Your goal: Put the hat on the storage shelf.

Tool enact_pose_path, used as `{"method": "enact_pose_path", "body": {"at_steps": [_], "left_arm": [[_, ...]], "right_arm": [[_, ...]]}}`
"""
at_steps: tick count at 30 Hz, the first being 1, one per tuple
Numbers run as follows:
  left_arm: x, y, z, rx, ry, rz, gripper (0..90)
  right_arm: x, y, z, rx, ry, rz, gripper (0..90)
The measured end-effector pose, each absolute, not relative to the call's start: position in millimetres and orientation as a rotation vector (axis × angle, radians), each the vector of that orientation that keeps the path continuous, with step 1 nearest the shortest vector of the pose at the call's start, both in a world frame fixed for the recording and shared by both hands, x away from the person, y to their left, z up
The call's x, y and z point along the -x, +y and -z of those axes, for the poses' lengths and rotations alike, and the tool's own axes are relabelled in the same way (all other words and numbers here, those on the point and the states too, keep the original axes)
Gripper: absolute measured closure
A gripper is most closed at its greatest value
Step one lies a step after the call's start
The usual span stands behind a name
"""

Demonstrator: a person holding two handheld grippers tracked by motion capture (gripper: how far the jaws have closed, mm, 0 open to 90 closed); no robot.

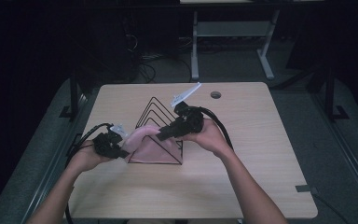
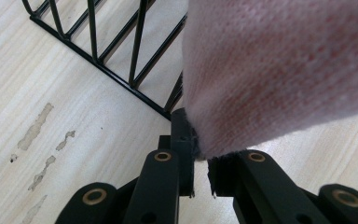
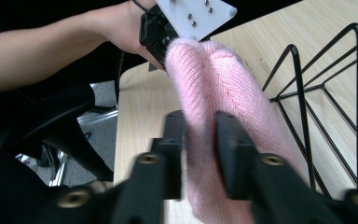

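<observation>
A pink knitted cloth (image 1: pixel 148 145) is stretched between both grippers over the front of a black wire rack (image 1: pixel 157 116) on a light wooden table (image 1: pixel 251 154). My left gripper (image 1: pixel 117 145) pinches the cloth's left end; in the left gripper view the cloth (image 2: pixel 279 70) hangs from the nearly closed jaws (image 2: pixel 201 175). My right gripper (image 1: pixel 161 134) clamps the cloth's upper fold near the rack's front wire; in the right gripper view its jaws (image 3: pixel 200 140) squeeze the pink cloth (image 3: pixel 214 79), with the other gripper (image 3: pixel 161 32) holding the far end.
The wire rack (image 3: pixel 321 93) has several triangular dividers and sits mid-table. A round cable hole (image 1: pixel 216 94) is at the table's back. A desk frame (image 1: pixel 233 42) stands beyond the table. Grey tape (image 1: pixel 305 188) marks the right front edge.
</observation>
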State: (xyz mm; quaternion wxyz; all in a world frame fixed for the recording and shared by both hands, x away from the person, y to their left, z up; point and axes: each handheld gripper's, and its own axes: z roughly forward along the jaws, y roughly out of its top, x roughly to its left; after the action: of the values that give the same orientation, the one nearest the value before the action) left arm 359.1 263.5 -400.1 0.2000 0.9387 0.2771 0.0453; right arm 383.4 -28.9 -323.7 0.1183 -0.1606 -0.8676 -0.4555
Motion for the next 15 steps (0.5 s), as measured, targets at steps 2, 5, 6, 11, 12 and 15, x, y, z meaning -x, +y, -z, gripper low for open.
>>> {"method": "enact_pose_path", "body": {"at_steps": [2, 5, 6, 11, 12, 15], "left_arm": [[-358, 265, 399, -2.615, 0.776, -0.123, 77.3], [-358, 269, 396, -2.597, 0.795, -0.125, 71.9], [-357, 270, 395, -2.592, 0.800, -0.123, 70.7], [-354, 276, 389, -2.544, 0.811, -0.130, 64.7], [-354, 276, 389, -2.539, 0.812, -0.123, 62.9], [-353, 275, 387, -2.541, 0.806, -0.128, 60.5]], "right_arm": [[-380, -38, 323, 0.494, -2.524, 1.375, 59.5], [-377, -58, 323, 0.555, -2.516, 1.430, 51.3], [-376, -64, 323, 0.572, -2.513, 1.440, 49.0], [-373, -101, 327, 0.693, -2.520, 1.492, 41.2], [-372, -109, 327, 0.727, -2.518, 1.494, 40.1], [-370, -123, 329, 0.772, -2.516, 1.523, 37.9]]}}
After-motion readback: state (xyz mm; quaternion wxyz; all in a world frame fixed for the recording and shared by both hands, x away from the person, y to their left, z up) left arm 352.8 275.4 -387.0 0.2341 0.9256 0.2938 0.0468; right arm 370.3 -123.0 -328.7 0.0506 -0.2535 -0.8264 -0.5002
